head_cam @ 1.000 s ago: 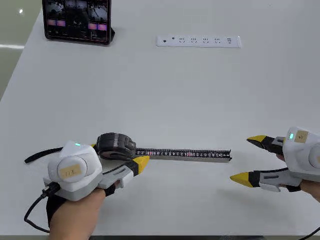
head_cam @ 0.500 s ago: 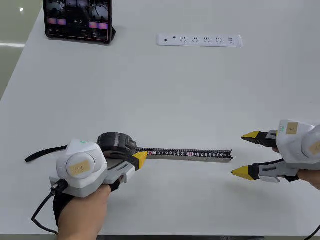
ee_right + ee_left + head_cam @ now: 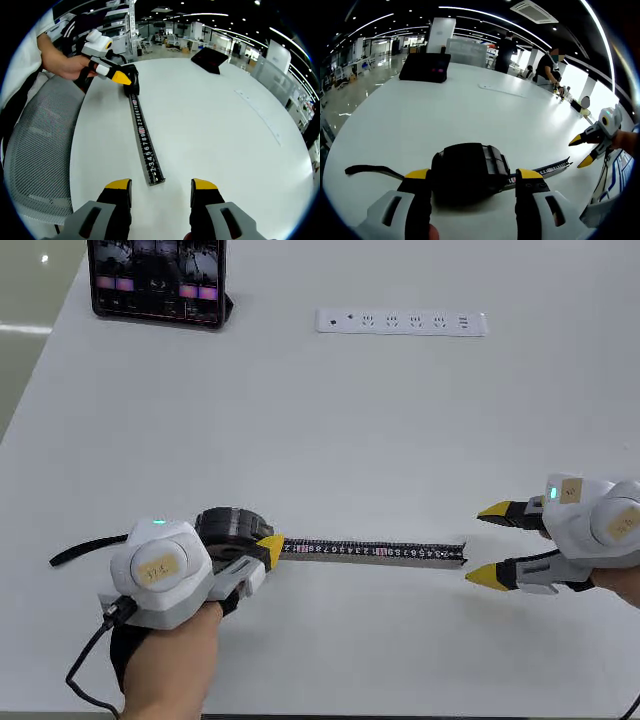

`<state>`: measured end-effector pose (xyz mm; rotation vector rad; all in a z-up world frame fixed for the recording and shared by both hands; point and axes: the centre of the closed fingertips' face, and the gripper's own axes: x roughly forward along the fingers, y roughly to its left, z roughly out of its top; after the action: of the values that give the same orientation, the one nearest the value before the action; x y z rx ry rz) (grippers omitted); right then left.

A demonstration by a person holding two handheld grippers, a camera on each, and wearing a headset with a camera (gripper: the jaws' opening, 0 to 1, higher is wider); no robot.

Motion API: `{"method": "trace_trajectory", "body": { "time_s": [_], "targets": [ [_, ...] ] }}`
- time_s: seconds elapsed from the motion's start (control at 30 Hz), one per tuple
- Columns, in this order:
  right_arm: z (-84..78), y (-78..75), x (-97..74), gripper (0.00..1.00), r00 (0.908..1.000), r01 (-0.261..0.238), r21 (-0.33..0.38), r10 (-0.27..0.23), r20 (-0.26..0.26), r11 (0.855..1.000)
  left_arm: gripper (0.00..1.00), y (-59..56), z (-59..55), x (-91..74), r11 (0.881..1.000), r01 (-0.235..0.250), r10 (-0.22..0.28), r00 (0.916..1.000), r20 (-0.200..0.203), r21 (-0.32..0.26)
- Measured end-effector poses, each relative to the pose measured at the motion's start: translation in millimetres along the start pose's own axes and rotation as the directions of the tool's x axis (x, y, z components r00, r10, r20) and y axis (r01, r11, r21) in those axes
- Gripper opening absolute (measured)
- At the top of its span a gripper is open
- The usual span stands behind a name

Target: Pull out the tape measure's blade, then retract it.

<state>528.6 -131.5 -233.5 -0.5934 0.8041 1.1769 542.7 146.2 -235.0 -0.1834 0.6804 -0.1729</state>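
Jaws of L gripper [image 3: 474, 176] clasp tape measure [image 3: 232, 529]

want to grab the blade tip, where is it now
Head view, right side: the blade tip lies on the table just short of the open right gripper, untouched.

My counter [image 3: 350, 420]: white, smooth.
Near side: tape measure [image 3: 232, 528], its blade [image 3: 370, 551] lying flat, drawn out toward my right.
Far side: power strip [image 3: 402, 322] lying flat; tablet [image 3: 157, 280] propped at far left.

tablet [image 3: 155, 280]: far-left, propped | power strip [image 3: 402, 322]: far side, flat | table [image 3: 330, 430]: white
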Motion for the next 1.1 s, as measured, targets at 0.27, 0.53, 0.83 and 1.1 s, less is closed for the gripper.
{"method": "trace_trajectory", "body": {
  "time_s": [0.27, 0.53, 0.83, 1.1],
  "targets": [
    [2.5, -1.6, 2.0, 0.42, 0.9999, -0.009, -0.015, 0.009, -0.007, 1.000, 0.63, 0.8, -0.9, 1.0, 1.000, -0.005, 0.005, 1.0000, -0.002, -0.002],
    [1.3, 0.0, 5.8, 0.39, 0.9992, -0.033, -0.036, 0.032, -0.023, 0.999, 0.60, 2.9, -1.3, 2.0, 1.000, -0.011, 0.011, 0.9999, -0.003, -0.009],
    [1.6, 4.6, 14.7, 0.33, 0.9964, -0.073, -0.059, 0.071, -0.046, 0.996, 0.60, 3.4, -2.7, 2.4, 1.000, -0.009, 0.009, 0.9999, -0.006, -0.008],
    [-1.9, 7.3, 22.6, 0.26, 0.9928, -0.098, -0.083, 0.091, -0.078, 0.992, 0.60, 3.4, -3.4, 2.9, 1.000, -0.008, 0.008, 0.9999, -0.008, -0.011]
  ]
}}
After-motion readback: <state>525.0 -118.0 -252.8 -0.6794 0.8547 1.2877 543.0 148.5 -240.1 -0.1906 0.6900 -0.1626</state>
